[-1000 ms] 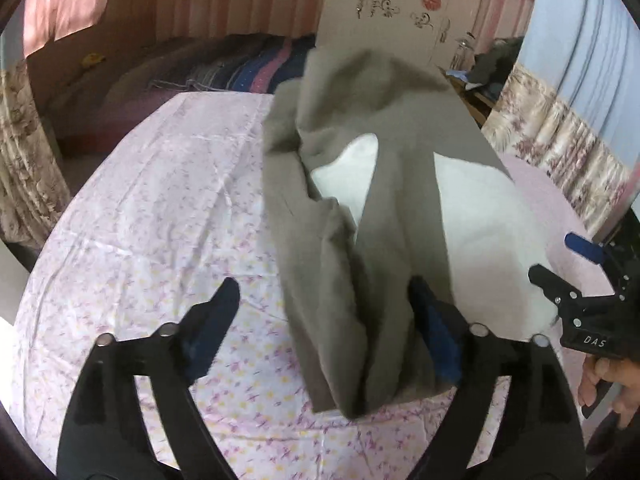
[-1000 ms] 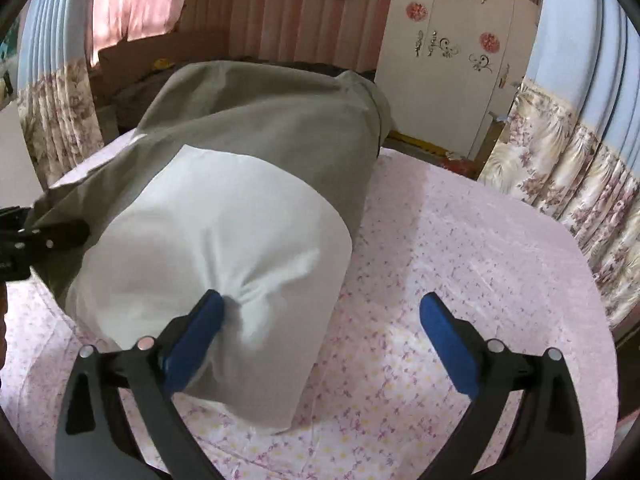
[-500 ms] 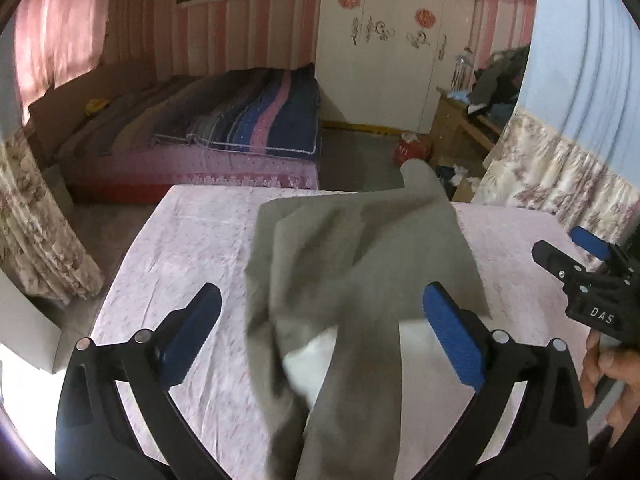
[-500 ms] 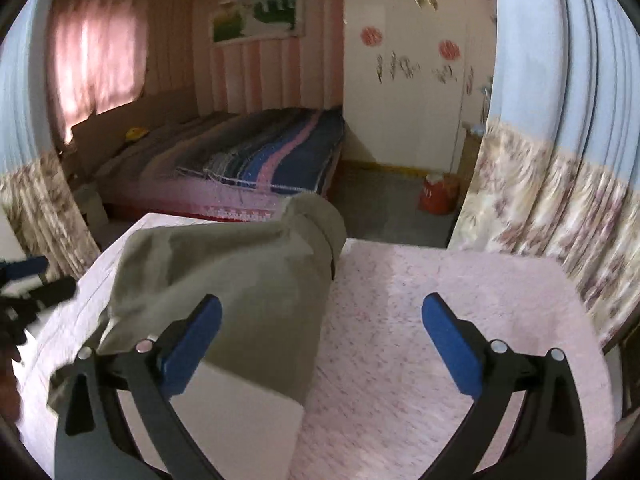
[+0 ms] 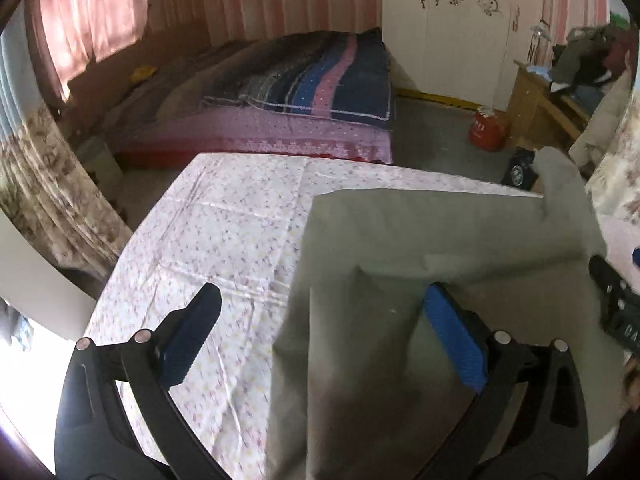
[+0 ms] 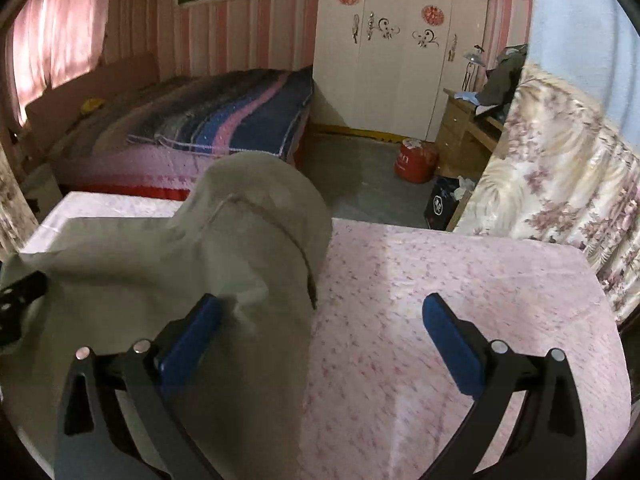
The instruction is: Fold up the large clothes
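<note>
Olive-grey cloth garment (image 5: 420, 240): large, folded, lying flat on floral-sheeted table (rounded hood end (image 6: 260, 204) humped up).

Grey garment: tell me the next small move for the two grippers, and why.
Probably lower both grippers and close them on the near edge of the grey garment. The left gripper and the right gripper both stand open and hold nothing, while the garment lies on the floral tablecloth with its hood still bunched up, so the fold looks unfinished.
</note>
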`<state>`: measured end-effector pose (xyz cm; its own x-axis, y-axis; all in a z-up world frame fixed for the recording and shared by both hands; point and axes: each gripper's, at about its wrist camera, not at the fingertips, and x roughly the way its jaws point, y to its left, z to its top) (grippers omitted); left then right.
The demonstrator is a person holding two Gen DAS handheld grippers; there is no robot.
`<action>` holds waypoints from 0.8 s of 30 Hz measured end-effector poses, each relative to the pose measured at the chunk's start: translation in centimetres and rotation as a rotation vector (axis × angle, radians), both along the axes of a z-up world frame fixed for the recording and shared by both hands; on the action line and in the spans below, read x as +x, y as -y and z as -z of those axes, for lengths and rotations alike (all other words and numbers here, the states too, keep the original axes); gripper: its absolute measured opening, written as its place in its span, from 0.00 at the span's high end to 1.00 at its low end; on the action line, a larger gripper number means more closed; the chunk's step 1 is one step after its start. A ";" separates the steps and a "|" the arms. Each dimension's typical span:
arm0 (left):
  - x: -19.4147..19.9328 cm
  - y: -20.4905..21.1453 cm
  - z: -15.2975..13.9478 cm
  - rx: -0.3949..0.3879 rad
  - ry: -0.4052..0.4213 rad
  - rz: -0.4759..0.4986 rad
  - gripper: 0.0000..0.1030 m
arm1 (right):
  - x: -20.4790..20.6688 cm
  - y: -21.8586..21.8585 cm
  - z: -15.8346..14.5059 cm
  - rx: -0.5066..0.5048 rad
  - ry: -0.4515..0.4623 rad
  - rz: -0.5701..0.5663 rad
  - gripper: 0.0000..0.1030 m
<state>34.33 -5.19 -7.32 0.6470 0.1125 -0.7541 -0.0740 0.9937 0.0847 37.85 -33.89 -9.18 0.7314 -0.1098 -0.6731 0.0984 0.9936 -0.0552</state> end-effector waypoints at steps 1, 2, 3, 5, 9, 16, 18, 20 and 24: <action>0.2 0.2 0.6 0.027 -0.002 0.005 0.03 | 0.5 -0.2 0.3 -0.001 -0.007 -0.008 0.02; 0.6 0.2 1.7 0.059 -0.016 0.013 0.03 | 1.2 -0.5 0.9 -0.003 -0.019 -0.022 0.02; 0.8 0.2 2.2 0.073 -0.021 0.015 0.03 | 1.4 -0.7 1.2 -0.004 -0.027 -0.029 0.02; 1.4 -0.2 3.4 0.076 -0.038 0.013 0.03 | 2.2 -1.2 2.5 -0.003 -0.053 -0.045 0.02; 2.2 -1.8 5.0 0.005 -0.059 -0.004 0.03 | 2.2 -2.0 3.8 -0.016 -0.048 -0.037 0.02; 2.5 -1.8 5.7 0.017 -0.057 0.004 0.03 | 2.1 -2.6 3.1 -0.043 -0.097 -0.065 0.02; 2.3 -2.1 5.2 -0.001 -0.084 0.045 0.03 | 0.9 -2.7 0.4 -0.078 -0.085 -0.076 0.02; 1.6 -2.6 3.9 0.012 -0.087 0.055 0.03 | -1.2 -2.9 -2.4 -0.055 -0.018 -0.086 0.02; -2.7 -3.2 0.2 -0.089 -0.025 0.055 0.03 | -6.6 -2.3 -6.1 0.119 0.056 -0.055 0.02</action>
